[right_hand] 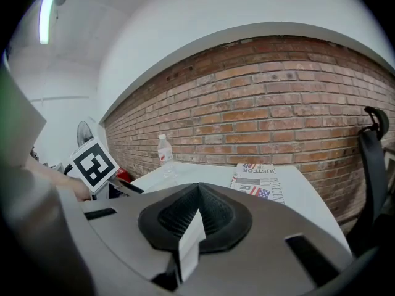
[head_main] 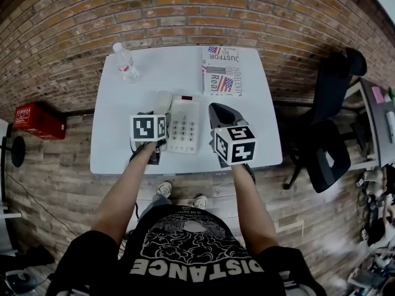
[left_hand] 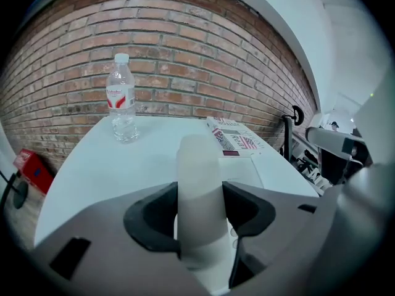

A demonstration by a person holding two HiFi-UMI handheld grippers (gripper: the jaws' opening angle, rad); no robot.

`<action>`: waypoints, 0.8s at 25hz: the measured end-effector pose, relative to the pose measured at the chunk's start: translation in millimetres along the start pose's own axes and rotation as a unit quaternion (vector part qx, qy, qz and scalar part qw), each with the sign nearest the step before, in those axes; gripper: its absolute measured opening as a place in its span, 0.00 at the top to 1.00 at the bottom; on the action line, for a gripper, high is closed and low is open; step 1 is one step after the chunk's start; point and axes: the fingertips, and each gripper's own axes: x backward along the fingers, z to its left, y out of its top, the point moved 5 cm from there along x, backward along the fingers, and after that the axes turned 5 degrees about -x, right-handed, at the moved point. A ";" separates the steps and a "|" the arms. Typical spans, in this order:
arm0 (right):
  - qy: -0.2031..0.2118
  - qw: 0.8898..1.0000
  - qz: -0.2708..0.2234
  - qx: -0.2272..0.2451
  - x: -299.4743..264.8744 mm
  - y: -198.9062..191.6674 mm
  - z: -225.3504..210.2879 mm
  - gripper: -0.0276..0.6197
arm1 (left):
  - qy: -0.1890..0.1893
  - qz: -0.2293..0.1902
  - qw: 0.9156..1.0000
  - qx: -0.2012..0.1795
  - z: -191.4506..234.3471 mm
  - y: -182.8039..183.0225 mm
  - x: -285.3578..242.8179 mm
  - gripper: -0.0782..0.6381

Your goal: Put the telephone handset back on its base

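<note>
- The handset (left_hand: 197, 165) is a smooth, off-white, rounded bar at centre frame in the left gripper view.
- The left gripper (left_hand: 200, 209) has its jaws clamped on the handset's sides.
- In the head view the handset lies along the left edge of the keypad base (head_main: 184, 127) on the white table (head_main: 120, 150).
- The right gripper (right_hand: 197, 217) has its jaws pressed together with nothing between them.

The cream plastic telephone handset (left_hand: 199, 184) sat clamped lengthwise between the jaws of the left gripper (left_hand: 200, 217), along the base's left side. The off-white push-button base (head_main: 184, 126) lay flat, keypad up, on the white table (head_main: 117, 140).
</note>
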 end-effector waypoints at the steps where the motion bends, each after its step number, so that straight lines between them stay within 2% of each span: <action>1: 0.001 1.000 0.001 0.000 0.2 -0.6 -1.0 0.96 | 0.004 0.000 1.000 0.000 -0.8 0.9 -0.6 0.58; 20: 0.007 1.000 0.003 -0.002 1.2 -4.1 -2.3 0.96 | 0.021 0.004 1.000 0.016 -3.9 -12.2 -3.7 0.58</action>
